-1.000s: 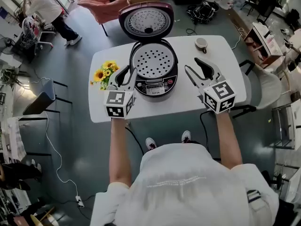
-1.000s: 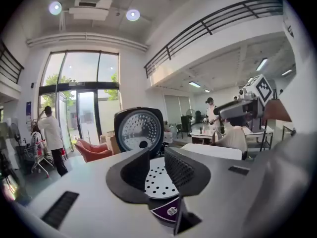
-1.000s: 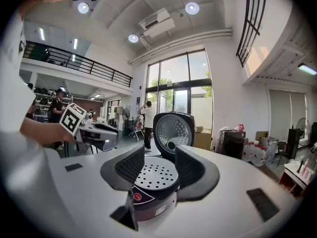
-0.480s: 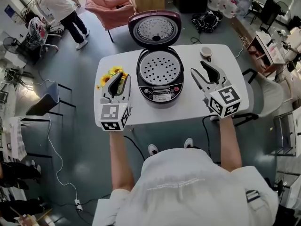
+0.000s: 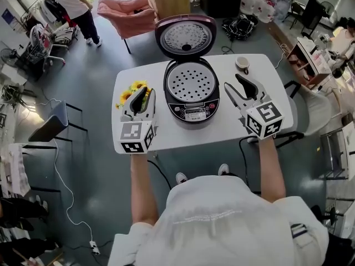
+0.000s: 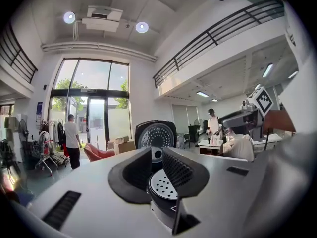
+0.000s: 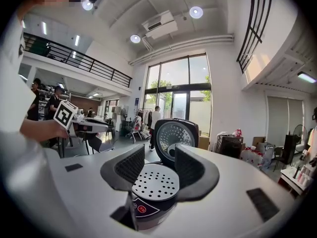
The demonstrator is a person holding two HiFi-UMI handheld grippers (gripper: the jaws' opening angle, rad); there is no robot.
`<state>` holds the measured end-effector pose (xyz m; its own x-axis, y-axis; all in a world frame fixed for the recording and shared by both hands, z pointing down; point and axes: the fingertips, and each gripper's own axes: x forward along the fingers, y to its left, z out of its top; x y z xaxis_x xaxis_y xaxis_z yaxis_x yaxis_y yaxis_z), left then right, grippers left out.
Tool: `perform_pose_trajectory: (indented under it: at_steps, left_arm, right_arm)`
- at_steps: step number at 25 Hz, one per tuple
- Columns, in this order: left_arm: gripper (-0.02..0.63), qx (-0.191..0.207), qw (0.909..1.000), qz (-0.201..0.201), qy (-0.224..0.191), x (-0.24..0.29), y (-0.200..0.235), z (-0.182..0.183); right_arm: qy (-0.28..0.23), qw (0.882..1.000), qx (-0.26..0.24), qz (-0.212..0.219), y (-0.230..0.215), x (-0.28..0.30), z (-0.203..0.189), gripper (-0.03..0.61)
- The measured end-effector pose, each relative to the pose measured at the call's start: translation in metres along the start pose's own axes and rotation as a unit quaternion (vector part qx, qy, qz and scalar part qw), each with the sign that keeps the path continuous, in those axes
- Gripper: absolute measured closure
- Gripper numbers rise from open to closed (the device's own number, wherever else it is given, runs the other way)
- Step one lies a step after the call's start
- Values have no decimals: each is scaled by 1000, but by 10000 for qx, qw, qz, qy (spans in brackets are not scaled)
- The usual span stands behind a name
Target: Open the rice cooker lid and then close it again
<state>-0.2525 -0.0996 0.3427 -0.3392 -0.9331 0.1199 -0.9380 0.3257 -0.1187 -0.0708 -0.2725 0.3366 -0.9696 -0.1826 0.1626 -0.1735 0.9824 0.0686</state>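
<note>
- Head view: the rice cooker [image 5: 191,90] sits mid-table [image 5: 172,133], its lid [image 5: 185,36] standing fully up at the far side.
- The left gripper [image 5: 142,94] is narrowly parted and the right gripper [image 5: 234,85] wider; both are empty.
- The lid looks rigid, smooth and hinge-borne; pressing its upper rim down probably latches it.

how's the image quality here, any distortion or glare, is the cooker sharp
Head view: even light, mild wide-angle bend, rice cooker sharp. Left gripper view: heavy fisheye, black corners, window bright. Right gripper view: same fisheye, ceiling lamps glare.
</note>
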Motion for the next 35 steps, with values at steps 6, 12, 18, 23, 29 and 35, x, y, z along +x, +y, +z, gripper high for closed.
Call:
perform_pose_trajectory:
  at_steps: [6, 12, 18, 23, 29, 35]
  left_arm:
    - [545, -88, 9997, -226, 59, -7, 14, -9]
    - [545, -91, 9955, -883, 322, -5, 10, -35]
    - [544, -164, 9941, -958, 488, 8, 18, -49]
    - [528, -155, 9942, -897, 579, 36, 26, -53]
    - [512, -45, 9962, -642, 583, 96, 46, -37]
    - [499, 154, 9971, -463, 587, 156, 68, -10]
  right_arm:
    - [68, 9995, 120, -273, 20, 2, 0, 396]
    - [171, 9981, 273, -516, 46, 8, -12, 396]
    - [268, 9974, 314, -586, 45, 15, -17, 396]
    - [224, 9978, 324, -542, 15, 37, -16, 396]
    - [141, 9992, 207, -298, -43, 82, -7, 396]
    - [148, 9999, 47, -46, -104, 139, 8, 396]
